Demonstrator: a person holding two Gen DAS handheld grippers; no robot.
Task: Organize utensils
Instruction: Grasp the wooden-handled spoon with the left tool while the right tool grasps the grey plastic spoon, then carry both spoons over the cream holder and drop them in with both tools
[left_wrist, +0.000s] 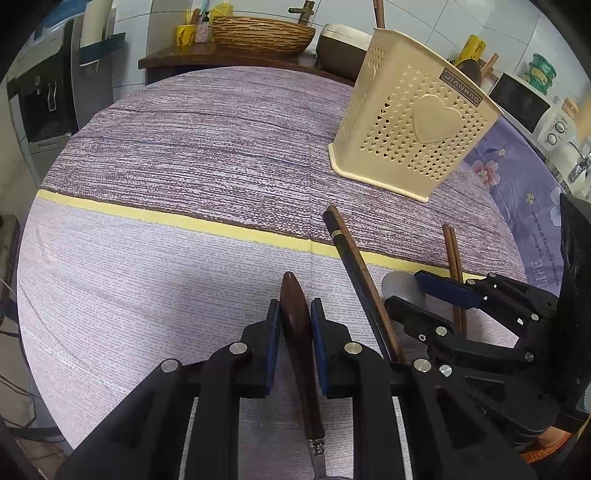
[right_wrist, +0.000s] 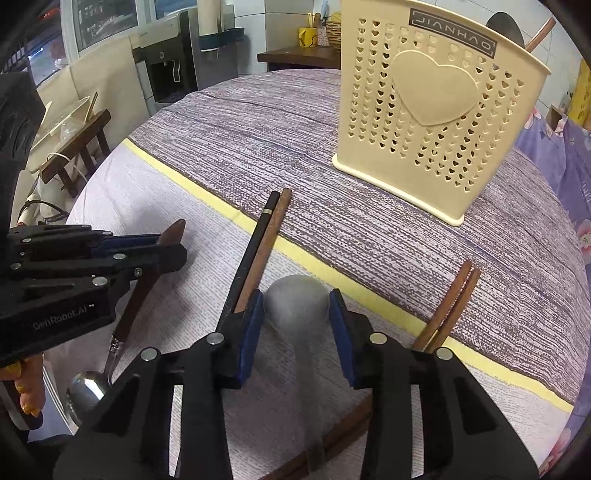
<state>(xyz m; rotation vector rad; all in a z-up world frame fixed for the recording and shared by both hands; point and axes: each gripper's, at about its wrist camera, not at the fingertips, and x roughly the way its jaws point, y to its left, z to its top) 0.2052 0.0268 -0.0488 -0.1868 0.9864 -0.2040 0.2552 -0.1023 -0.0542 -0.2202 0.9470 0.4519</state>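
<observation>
Left gripper (left_wrist: 294, 317) fingers closed around wooden-handled spoon (left_wrist: 299, 343) low over near tabletop (left_wrist: 147, 266); right gripper (right_wrist: 296, 317) fingers part-open, straddling blurred grey spoon (right_wrist: 297, 301); both could slip short of far-right holder (right_wrist: 436, 110).

A striped purple-and-white tablecloth with a pale yellow band (left_wrist: 192, 218) covers the round table, and a lilac floral cloth (left_wrist: 517, 192) lies at its far right edge. Beyond the table, a dark wooden shelf (left_wrist: 207, 59) carries a wide woven wicker basket (left_wrist: 262, 33) with a yellow mug (left_wrist: 184, 35) just to its left. A grey water dispenser (right_wrist: 173, 62) stands at the far left, and a white microwave oven (left_wrist: 528, 103) sits at the far right.
</observation>
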